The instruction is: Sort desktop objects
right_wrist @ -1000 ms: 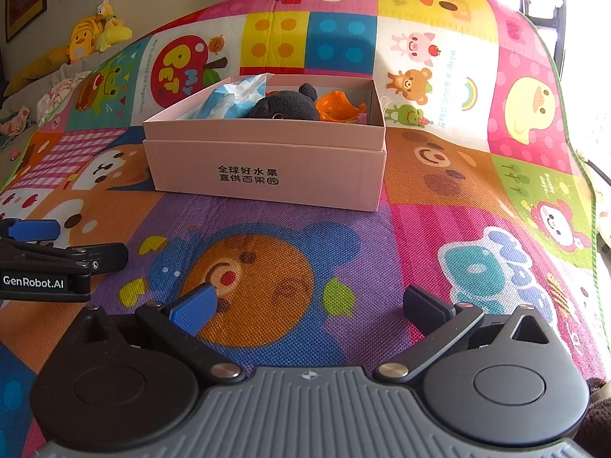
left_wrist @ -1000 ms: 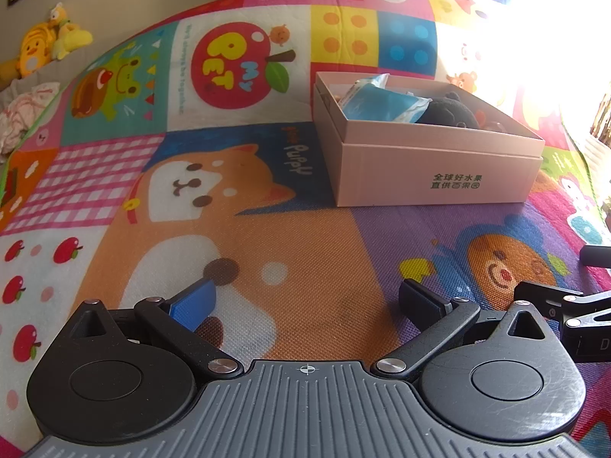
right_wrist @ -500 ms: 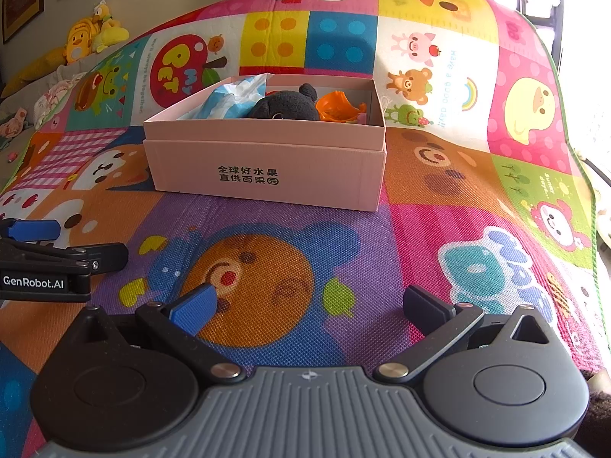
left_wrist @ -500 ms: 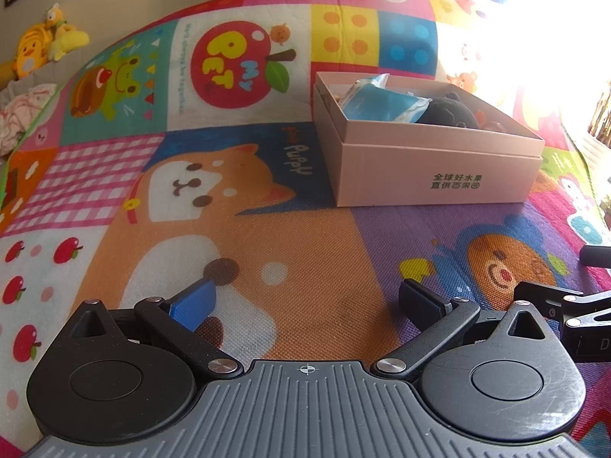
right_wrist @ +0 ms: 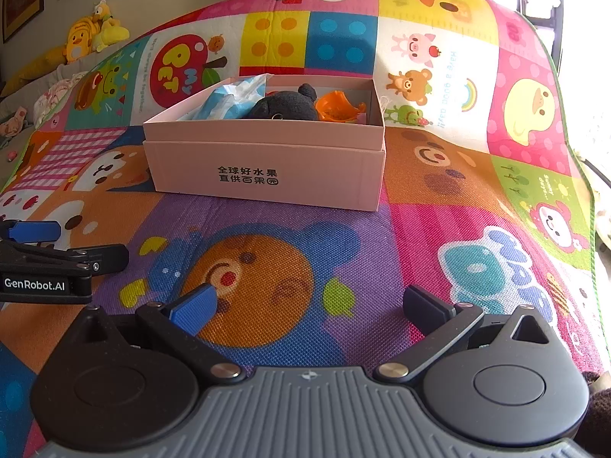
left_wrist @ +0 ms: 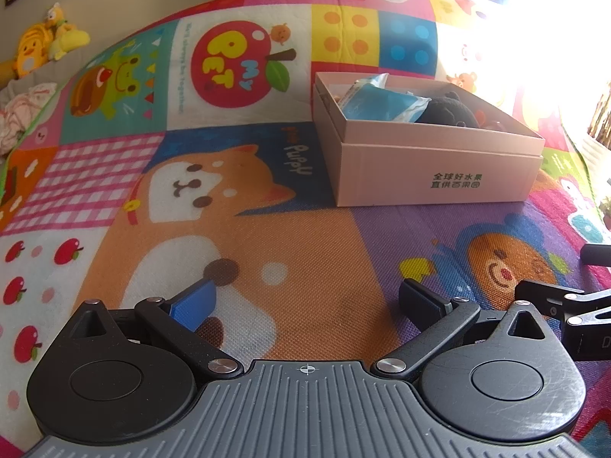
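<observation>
Jaws of the left gripper (left_wrist: 307, 299) and right gripper (right_wrist: 309, 305) spread wide and empty over the play mat (right_wrist: 439, 175), apparently because the pink box (right_wrist: 267, 168) already holds everything.

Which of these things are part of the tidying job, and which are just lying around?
Part of the job:
pink box
blue packet, black plush toy and orange toy inside it
left gripper and right gripper, both open and empty

Just lying about:
play mat
yellow stuffed toys
</observation>
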A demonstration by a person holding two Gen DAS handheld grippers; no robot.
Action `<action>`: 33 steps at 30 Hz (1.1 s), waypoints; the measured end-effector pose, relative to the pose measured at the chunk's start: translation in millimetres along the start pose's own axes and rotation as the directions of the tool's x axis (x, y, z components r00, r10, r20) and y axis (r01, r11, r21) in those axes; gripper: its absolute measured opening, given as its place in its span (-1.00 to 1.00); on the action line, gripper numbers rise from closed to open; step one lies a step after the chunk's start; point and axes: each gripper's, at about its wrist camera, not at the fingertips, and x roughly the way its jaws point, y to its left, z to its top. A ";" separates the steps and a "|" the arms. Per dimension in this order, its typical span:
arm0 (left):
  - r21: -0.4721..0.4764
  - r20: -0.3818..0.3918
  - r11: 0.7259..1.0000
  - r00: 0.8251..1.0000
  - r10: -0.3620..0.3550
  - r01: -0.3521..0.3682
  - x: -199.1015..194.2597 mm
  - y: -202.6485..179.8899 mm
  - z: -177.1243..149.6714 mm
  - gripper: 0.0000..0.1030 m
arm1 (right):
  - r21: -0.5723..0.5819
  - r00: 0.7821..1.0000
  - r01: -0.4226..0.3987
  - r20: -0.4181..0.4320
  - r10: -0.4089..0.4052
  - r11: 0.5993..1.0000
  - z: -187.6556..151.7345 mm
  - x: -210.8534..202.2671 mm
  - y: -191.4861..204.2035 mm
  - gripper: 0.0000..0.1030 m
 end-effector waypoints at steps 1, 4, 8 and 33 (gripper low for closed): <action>-0.004 0.001 1.000 1.000 -0.005 0.005 0.2 0.7 0.0 1.00 | 0.008 1.000 -0.006 -0.003 0.006 1.000 0.0 0.6 -2.0 1.00; 0.009 -0.001 1.000 1.000 0.004 -0.004 1.5 0.2 2.2 1.00 | 0.005 1.000 -0.003 -0.004 0.003 1.000 1.1 0.1 -2.1 1.00; 0.005 -0.002 1.000 1.000 -0.002 0.002 1.4 4.1 2.8 1.00 | 0.008 1.000 -0.002 -0.006 0.002 1.000 3.5 0.2 -2.1 1.00; 0.013 -0.002 1.000 1.000 0.002 -0.002 3.4 3.8 3.2 1.00 | 0.021 1.000 -0.011 -0.003 0.011 1.000 2.3 0.4 0.6 1.00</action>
